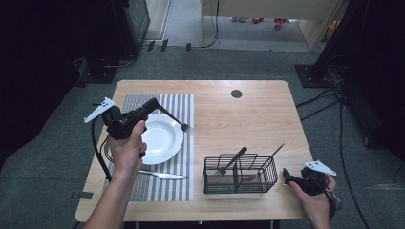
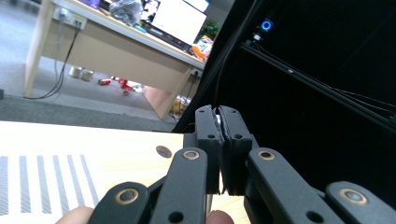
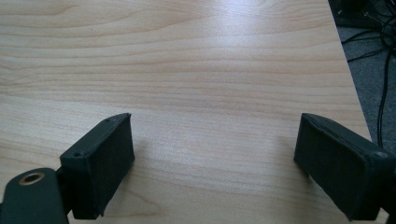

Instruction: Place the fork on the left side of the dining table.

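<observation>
My left gripper (image 1: 154,103) hovers over the far rim of a white plate (image 1: 162,140) and is shut on the handle of a fork (image 1: 180,122). The fork slants down to the right, with its tines above the placemat's right edge. In the left gripper view the jaws (image 2: 222,122) are pressed together with a thin sliver of metal between them. My right gripper (image 1: 287,172) rests at the table's near right corner, beside a black wire basket (image 1: 267,177). It is open, with bare wood between its pads (image 3: 215,140).
The plate sits on a grey striped placemat (image 1: 184,102), and a knife (image 1: 165,175) lies on the mat in front of it. The basket holds a fork (image 1: 230,162) and other utensils. A dark grommet (image 1: 236,93) is set in the table's far side.
</observation>
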